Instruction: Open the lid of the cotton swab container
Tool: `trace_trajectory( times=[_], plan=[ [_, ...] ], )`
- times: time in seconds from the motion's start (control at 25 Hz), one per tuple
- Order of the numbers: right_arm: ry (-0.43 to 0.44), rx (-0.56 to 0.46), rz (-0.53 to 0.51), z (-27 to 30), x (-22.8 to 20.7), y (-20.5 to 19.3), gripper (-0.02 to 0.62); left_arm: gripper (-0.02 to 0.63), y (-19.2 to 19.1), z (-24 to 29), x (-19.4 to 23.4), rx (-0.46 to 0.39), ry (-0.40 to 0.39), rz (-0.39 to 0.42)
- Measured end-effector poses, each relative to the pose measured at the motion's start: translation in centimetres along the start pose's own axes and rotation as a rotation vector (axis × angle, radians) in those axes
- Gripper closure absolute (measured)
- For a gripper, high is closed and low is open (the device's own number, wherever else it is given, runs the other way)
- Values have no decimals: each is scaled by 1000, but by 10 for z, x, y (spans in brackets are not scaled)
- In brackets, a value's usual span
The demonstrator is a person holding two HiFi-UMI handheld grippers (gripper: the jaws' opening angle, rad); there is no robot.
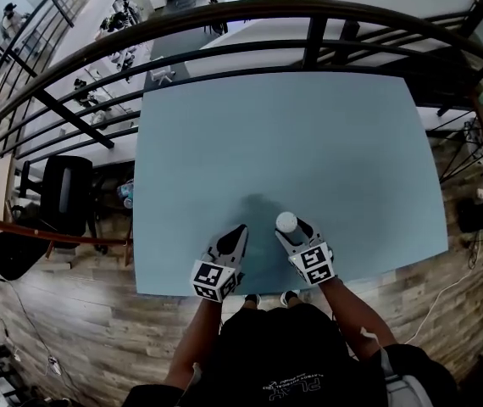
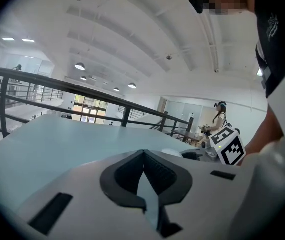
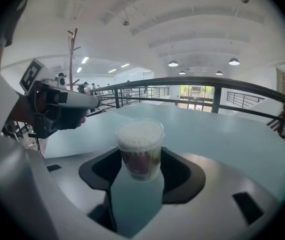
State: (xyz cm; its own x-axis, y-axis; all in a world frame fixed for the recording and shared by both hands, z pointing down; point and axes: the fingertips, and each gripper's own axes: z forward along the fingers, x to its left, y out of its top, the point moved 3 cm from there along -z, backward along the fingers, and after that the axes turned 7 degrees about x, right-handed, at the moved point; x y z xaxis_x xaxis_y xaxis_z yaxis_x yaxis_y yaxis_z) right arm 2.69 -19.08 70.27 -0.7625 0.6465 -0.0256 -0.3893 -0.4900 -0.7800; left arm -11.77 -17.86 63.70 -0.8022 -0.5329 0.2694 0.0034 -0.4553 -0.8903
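Observation:
The cotton swab container (image 1: 286, 221) is a small clear tub with a white lid, and it stands near the front edge of the pale blue table (image 1: 275, 134). In the right gripper view the container (image 3: 140, 139) sits slightly tilted between the two dark pads, lid on, with its sides against them. My right gripper (image 1: 295, 225) is shut on it. My left gripper (image 1: 240, 230) hovers just to the left with its tips together and nothing in them. In the left gripper view the jaws meet at a point (image 2: 143, 154), and the white lid (image 2: 171, 153) peeks over the right jaw.
A black curved railing (image 1: 309, 15) runs behind the table's far edge, with a lower floor of desks beyond it. A black chair (image 1: 63, 193) stands off the table's left side. Wood floor and cables lie to the right of the table.

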Motion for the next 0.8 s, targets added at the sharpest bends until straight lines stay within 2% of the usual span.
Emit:
trace_trajectory(
  times=[0.28,0.6,0.8],
  plan=[
    [26,-61,9,-29,-2,34,344,594,21,1,-16,-29,-23,35],
    [22,-136,14,-62,-4,81,347,594,50,-1,-28,8,-7,96],
    [16,-179,6,-78,-11,108,348,594,80,3,-38,-45,-29,151]
  ],
)
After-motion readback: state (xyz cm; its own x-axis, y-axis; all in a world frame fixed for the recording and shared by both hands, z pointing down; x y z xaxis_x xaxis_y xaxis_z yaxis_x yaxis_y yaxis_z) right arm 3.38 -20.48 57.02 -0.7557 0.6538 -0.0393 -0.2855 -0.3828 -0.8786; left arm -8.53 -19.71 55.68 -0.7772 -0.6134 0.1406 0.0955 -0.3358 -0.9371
